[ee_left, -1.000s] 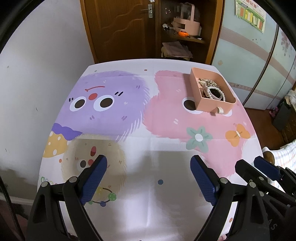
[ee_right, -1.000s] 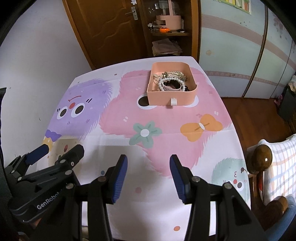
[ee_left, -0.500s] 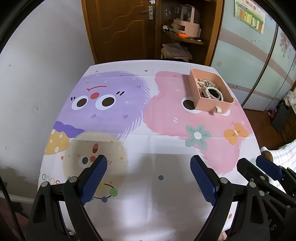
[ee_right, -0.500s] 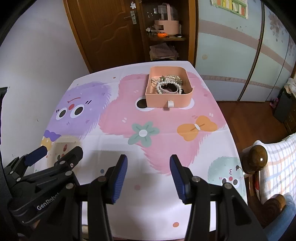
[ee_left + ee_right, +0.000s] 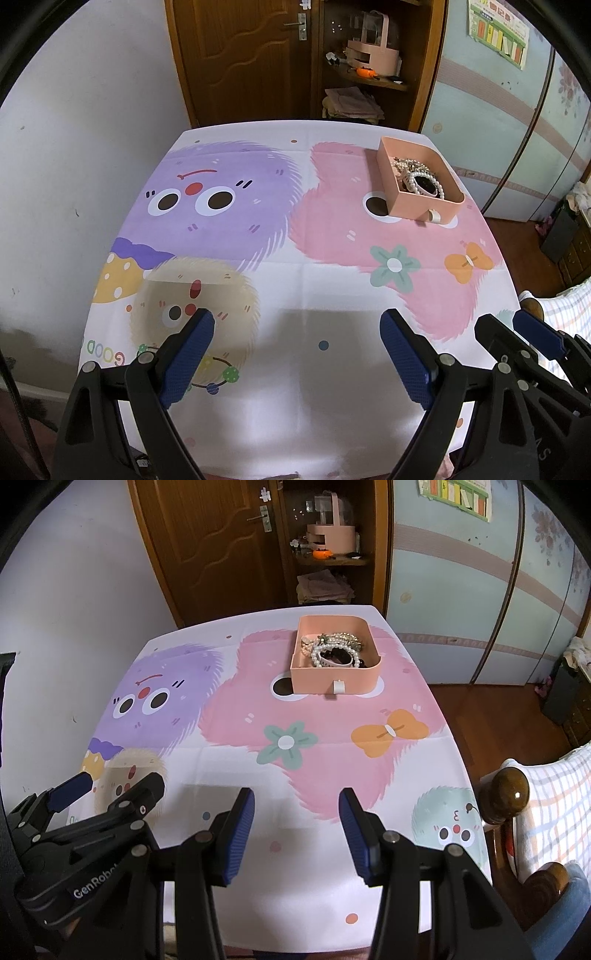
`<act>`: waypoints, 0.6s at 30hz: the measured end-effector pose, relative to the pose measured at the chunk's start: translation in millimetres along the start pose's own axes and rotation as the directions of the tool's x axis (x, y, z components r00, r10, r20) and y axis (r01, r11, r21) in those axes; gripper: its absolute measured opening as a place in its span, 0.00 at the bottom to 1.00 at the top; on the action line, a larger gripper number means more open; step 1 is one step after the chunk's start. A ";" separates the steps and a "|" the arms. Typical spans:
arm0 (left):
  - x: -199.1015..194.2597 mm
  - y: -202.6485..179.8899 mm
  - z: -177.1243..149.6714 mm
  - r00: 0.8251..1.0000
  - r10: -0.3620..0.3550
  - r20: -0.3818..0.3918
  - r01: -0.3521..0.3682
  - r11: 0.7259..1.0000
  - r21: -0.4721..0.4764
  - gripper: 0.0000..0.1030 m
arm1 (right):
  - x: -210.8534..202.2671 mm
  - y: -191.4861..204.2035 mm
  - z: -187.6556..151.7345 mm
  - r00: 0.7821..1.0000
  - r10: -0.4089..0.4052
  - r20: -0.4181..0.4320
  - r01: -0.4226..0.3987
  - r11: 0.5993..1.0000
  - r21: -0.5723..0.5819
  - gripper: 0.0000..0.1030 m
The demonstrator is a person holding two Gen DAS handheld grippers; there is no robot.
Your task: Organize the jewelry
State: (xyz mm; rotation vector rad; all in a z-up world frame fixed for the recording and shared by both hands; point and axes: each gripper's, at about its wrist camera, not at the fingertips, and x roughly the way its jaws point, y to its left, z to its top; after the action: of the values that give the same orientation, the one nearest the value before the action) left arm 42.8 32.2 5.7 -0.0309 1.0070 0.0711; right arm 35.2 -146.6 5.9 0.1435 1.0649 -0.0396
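A pink open drawer box (image 5: 424, 206) (image 5: 334, 683) with a small white pull tab sits at the far right of the table. Inside lie pearl strands (image 5: 419, 181) (image 5: 334, 653) and tangled chains. My left gripper (image 5: 297, 328) hovers over the near edge of the table, jaws wide apart and empty. My right gripper (image 5: 297, 805) hangs just to its right, jaws half apart with nothing between them. Both are far short of the box.
The table carries a cartoon monster cloth (image 5: 229, 206) (image 5: 229, 760). Behind it stand a brown door (image 5: 240, 55) and a shelf with a pink organiser (image 5: 332, 539). A wooden bedpost (image 5: 509, 794) and checked bedding sit at the right.
Both views have pulled back slightly, so the box looks a little smaller and farther. Neither gripper's jaws have moved.
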 end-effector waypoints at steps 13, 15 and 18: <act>-6.3 2.7 -4.9 1.000 0.000 0.001 0.000 1.000 -0.006 0.88 | -4.9 1.3 -1.3 1.000 -0.004 0.005 0.004 1.000 -0.003 0.47; -5.4 2.9 -4.6 1.000 0.000 0.001 0.000 1.000 -0.003 0.88 | -6.5 2.3 -2.5 1.000 -0.004 0.007 0.004 1.000 -0.002 0.47; -6.0 3.3 -5.2 1.000 -0.002 0.000 0.002 1.000 -0.004 0.88 | -7.3 2.5 -2.4 1.000 -0.006 0.007 0.006 1.000 -0.003 0.47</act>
State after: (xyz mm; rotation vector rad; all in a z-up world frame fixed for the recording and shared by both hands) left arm 35.0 34.9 8.0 -0.0357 1.0064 0.0709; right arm 29.8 -144.0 11.4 0.1373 1.0583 -0.0440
